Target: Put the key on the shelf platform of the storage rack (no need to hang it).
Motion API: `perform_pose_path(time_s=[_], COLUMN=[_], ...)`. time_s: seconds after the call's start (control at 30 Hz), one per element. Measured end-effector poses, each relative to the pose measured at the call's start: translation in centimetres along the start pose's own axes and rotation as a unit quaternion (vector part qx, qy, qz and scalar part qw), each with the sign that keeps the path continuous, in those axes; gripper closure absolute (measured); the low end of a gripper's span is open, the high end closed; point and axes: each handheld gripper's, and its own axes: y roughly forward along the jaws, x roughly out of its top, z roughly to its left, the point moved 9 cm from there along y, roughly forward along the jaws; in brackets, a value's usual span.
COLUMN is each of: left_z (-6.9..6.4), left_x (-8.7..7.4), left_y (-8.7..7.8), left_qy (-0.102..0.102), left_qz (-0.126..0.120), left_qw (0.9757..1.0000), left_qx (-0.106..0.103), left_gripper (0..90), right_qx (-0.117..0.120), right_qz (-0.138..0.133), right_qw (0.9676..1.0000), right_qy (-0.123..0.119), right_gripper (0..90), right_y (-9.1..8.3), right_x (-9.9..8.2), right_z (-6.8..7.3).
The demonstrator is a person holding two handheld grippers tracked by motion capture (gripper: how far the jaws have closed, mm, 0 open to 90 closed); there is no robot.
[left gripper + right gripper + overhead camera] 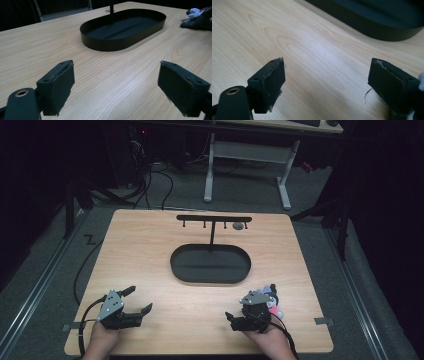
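A black oval tray [176, 269] lies at the table's middle, and a thin post rises from it to a black crossbar with hooks [200, 218]. A small grey item [238, 226] hangs near the bar's right end. My left gripper [140, 299] rests at the front left, open, with bare wood between its pads [58, 85]; the tray's wall [112, 45] lies ahead of it. My right gripper [231, 321] sits at the front right, pointing left, open over bare wood [327, 85]. A heap of small soft items [273, 301] in purple, pink and dark colours lies just behind it.
The wooden table [150, 245] has bare wood on both sides of the tray and along its front edge. The heap of soft items [200, 18] sits far right in the left gripper view. A white-legged desk [245, 165] and cables on the floor stand beyond the table.
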Motion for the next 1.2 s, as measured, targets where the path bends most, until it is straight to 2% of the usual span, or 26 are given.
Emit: perform_pose_path(time_s=[0.17,0.5,0.57,0.77,0.9,1.0,1.2], left_z=[0.0,-0.1,-0.2,-0.2,-0.2,0.0,0.3], left_x=[0.0,0.1,0.1,0.0,0.0,0.1,0.2], left_y=[0.0,0.1,0.1,0.2,0.2,0.0,-0.2], left_qy=[0.005,0.008,0.009,0.011,0.012,0.022,0.016], left_qz=[0.000,0.002,0.000,0.005,0.004,0.000,-0.007], left_qw=[1.0000,1.0000,1.0000,0.9999,0.9999,0.9998,0.9998], left_qx=[0.000,-0.002,-0.004,-0.003,-0.001,0.004,0.007], left_gripper=[14.4,14.4,14.4,14.4,14.4,13.9,12.5], right_qx=[0.007,0.004,0.002,0.013,0.021,0.024,0.023], right_qz=[0.030,0.054,0.066,0.076,0.098,0.105,0.123], right_qw=[0.9995,0.9985,0.9975,0.9968,0.9948,0.9941,0.9916], right_qy=[-0.001,-0.014,-0.026,-0.023,-0.019,-0.017,-0.030], right_gripper=[13.9,14.5,15.1,16.4,21.9,22.1,21.7], right_y=[0.1,-0.3,-0.3,-0.5,-0.7,-0.8,-1.2], right_x=[-0.2,0.3,0.3,0.5,0.6,0.6,0.6], right_z=[0.3,0.4,0.5,0.5,0.1,0.1,-0.3])
